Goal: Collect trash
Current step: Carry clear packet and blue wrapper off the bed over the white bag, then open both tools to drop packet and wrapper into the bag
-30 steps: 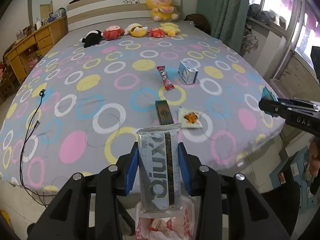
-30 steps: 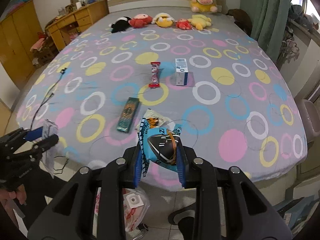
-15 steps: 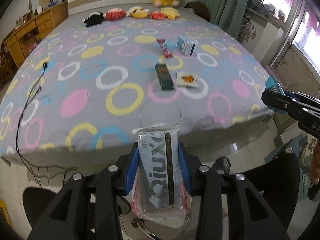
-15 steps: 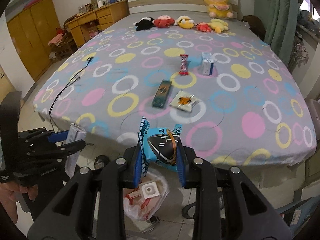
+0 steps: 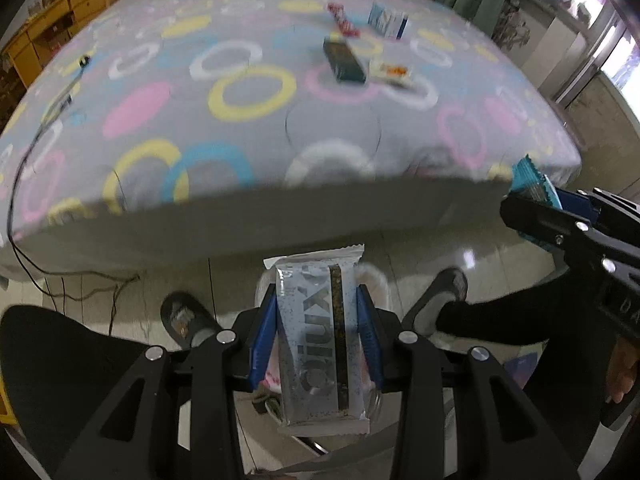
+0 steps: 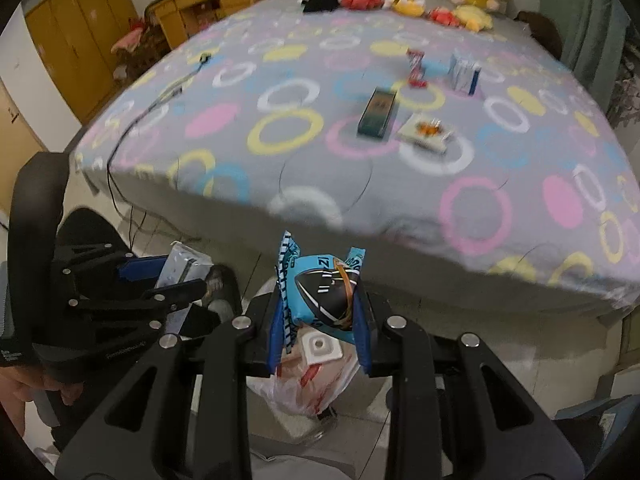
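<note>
My left gripper (image 5: 317, 332) is shut on a silver snack wrapper (image 5: 316, 336) and holds it off the bed, above a white and red plastic trash bag (image 5: 372, 280) on the floor. My right gripper (image 6: 318, 320) is shut on a crumpled blue wrapper (image 6: 320, 296) above the same bag (image 6: 316, 376). Each gripper shows in the other's view, the right one (image 5: 560, 224) and the left one (image 6: 160, 292). On the bed lie a dark green box (image 6: 378, 112), a white packet with orange print (image 6: 428, 132), a red wrapper (image 6: 416, 68) and a blue and white carton (image 6: 464, 72).
The bed (image 6: 320, 208) with a ring-patterned grey sheet fills the view ahead. Plush toys (image 6: 400, 0) line its far end. A black cable (image 5: 24, 152) hangs over its left edge. A black chair (image 6: 36, 216) stands at the left. My slippered feet (image 5: 184, 316) stand beside the bag.
Both grippers have pulled back from the bed and dropped lower, each still holding its wrapper. They now hang over the trash bag on the floor.
</note>
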`<state>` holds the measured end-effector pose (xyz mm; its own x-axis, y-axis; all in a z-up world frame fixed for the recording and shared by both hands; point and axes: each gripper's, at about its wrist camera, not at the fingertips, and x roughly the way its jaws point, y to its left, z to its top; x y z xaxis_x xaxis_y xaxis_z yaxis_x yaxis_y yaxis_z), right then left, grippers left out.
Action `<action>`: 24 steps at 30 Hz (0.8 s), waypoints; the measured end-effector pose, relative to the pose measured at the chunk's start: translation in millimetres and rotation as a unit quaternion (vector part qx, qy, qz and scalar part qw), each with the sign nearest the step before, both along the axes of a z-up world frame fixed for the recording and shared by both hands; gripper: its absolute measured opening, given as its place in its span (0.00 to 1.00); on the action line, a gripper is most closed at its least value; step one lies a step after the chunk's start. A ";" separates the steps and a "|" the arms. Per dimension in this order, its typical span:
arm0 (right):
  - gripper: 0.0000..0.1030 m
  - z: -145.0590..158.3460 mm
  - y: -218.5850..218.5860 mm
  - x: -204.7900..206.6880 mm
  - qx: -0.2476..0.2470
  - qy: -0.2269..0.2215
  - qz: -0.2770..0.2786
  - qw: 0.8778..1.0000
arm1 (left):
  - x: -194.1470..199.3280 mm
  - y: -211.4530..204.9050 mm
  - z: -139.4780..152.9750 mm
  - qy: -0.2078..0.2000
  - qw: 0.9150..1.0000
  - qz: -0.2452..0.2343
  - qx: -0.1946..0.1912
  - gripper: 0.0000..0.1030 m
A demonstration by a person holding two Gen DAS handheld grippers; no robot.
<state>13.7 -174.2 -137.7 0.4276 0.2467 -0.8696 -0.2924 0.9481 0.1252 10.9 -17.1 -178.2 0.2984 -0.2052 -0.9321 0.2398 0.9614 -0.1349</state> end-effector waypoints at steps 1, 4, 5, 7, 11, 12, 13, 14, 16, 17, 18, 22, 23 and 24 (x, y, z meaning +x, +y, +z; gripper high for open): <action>0.27 -8.0 2.4 1.0 -0.003 0.007 0.002 1.000 | -0.4 -0.2 -8.8 0.008 1.000 0.000 0.005 0.36; 0.27 -37.1 9.7 4.3 -0.004 0.036 0.014 0.999 | 0.4 -0.4 -32.6 0.031 0.999 0.003 0.015 0.36; 0.27 -47.8 13.0 5.1 -0.006 0.047 0.020 0.999 | 1.1 0.0 -39.4 0.039 0.999 0.005 0.017 0.36; 0.27 -64.7 16.3 7.3 -0.011 0.063 0.022 0.998 | 2.1 0.6 -55.9 0.058 0.998 0.008 0.017 0.36; 0.27 -97.8 22.2 12.5 -0.025 0.087 0.031 0.995 | 5.0 -0.8 -86.1 0.089 0.995 0.013 0.031 0.37; 0.27 -107.1 23.1 14.1 -0.029 0.094 0.031 0.995 | 6.0 -0.7 -97.2 0.102 0.994 0.016 0.033 0.36; 0.27 -116.7 23.4 15.8 -0.027 0.104 0.032 0.994 | 7.1 -0.2 -104.3 0.113 0.993 0.019 0.029 0.36; 0.27 -122.7 24.0 16.5 -0.026 0.110 0.033 0.993 | 8.4 0.2 -111.8 0.123 0.992 0.021 0.026 0.37; 0.27 -138.9 25.2 18.6 -0.027 0.126 0.034 0.991 | 11.2 0.8 -126.7 0.143 0.989 0.027 0.030 0.37; 0.27 -147.0 26.4 19.3 -0.025 0.135 0.036 0.990 | 12.3 0.3 -132.0 0.149 0.988 0.028 0.033 0.37; 0.27 -154.7 27.9 19.3 -0.028 0.141 0.038 0.989 | 12.8 0.6 -135.3 0.154 0.987 0.029 0.034 0.37; 0.27 -178.6 32.5 18.2 -0.039 0.160 0.046 0.985 | 17.5 -1.7 -150.9 0.173 0.984 0.032 0.038 0.37; 0.27 -181.5 33.3 18.8 -0.041 0.162 0.048 0.985 | 18.0 -2.4 -154.7 0.177 0.983 0.033 0.040 0.37; 0.27 -185.3 34.2 19.7 -0.041 0.165 0.047 0.984 | 18.0 -2.4 -159.9 0.182 0.982 0.035 0.042 0.37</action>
